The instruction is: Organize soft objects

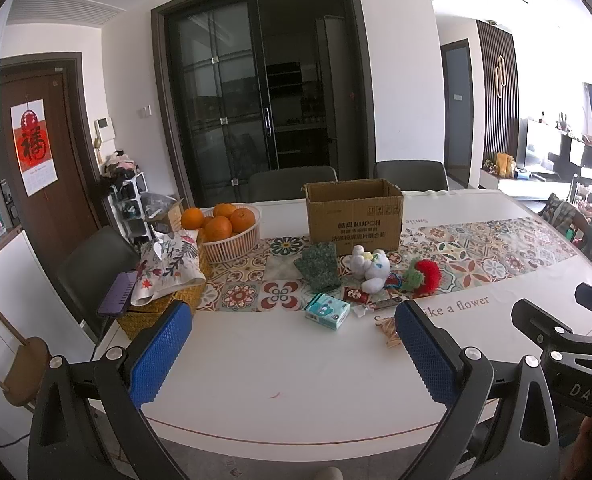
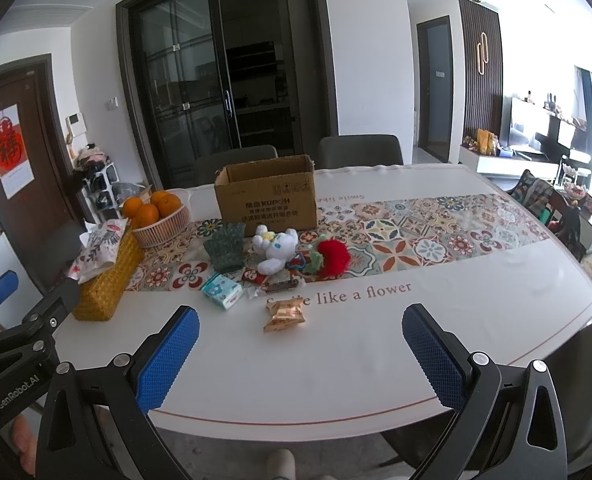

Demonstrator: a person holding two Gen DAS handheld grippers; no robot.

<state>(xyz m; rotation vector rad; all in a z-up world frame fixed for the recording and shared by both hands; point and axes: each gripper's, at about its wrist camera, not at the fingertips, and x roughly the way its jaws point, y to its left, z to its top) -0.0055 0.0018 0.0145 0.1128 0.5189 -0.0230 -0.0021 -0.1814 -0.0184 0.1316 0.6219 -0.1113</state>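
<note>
A white plush toy (image 1: 370,270) (image 2: 276,250), a green knitted cloth (image 1: 318,266) (image 2: 225,249) and a red and green fluffy toy (image 1: 422,276) (image 2: 330,258) lie on the patterned runner in front of an open cardboard box (image 1: 354,212) (image 2: 266,196). My left gripper (image 1: 292,332) is open and empty, low over the table's near edge. My right gripper (image 2: 300,340) is open and empty too, also near the front edge. Both are well short of the soft objects.
A basket of oranges (image 1: 230,232) (image 2: 158,216) and a woven tissue box (image 1: 164,296) (image 2: 104,272) stand at the left. A tissue pack (image 1: 327,312) (image 2: 222,290), a snack wrapper (image 2: 283,316) and small packets lie on the white table (image 1: 296,380). Chairs stand around.
</note>
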